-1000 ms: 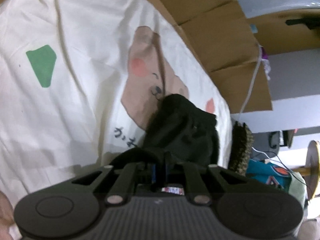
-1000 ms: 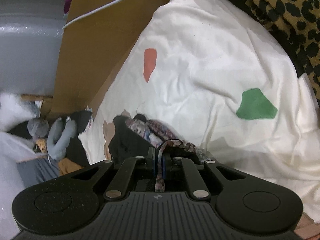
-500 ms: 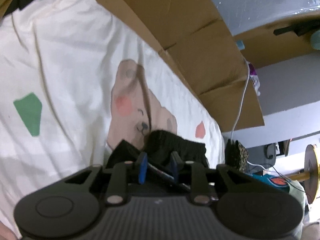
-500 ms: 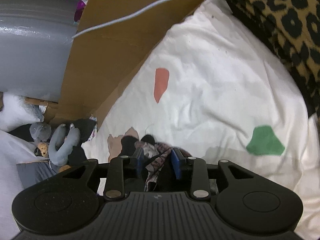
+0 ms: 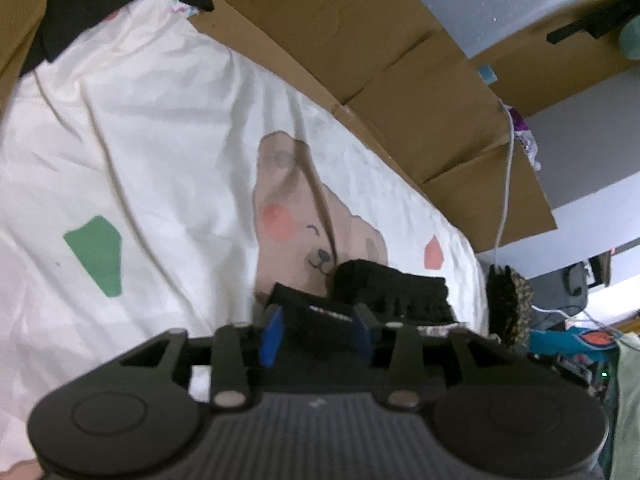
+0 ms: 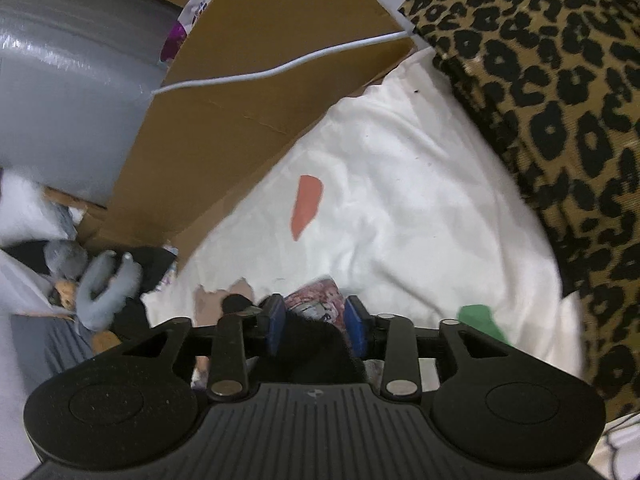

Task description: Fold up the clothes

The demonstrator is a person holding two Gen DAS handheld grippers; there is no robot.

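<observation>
A folded black garment (image 5: 392, 288) lies on the white bear-print sheet (image 5: 160, 160). My left gripper (image 5: 318, 334) is open, its blue pads standing apart on either side of the garment's near edge. In the right wrist view the same garment (image 6: 312, 352) shows as black cloth with a patterned pinkish part (image 6: 316, 300) in front. My right gripper (image 6: 316, 326) is open too, with that cloth lying loose between its blue pads. The garment's near part is hidden behind both gripper bodies.
Brown cardboard (image 5: 360, 40) runs along the far side of the sheet, with a white cable (image 6: 280, 70) across it. A leopard-print cloth (image 6: 560, 120) covers the sheet's right end. A grey plush toy (image 6: 104, 284) and clutter lie past the left end.
Both grippers were shut on the garment a second ago and have opened, the pads spreading apart. The garment has dropped lower and flatter onto the sheet.
</observation>
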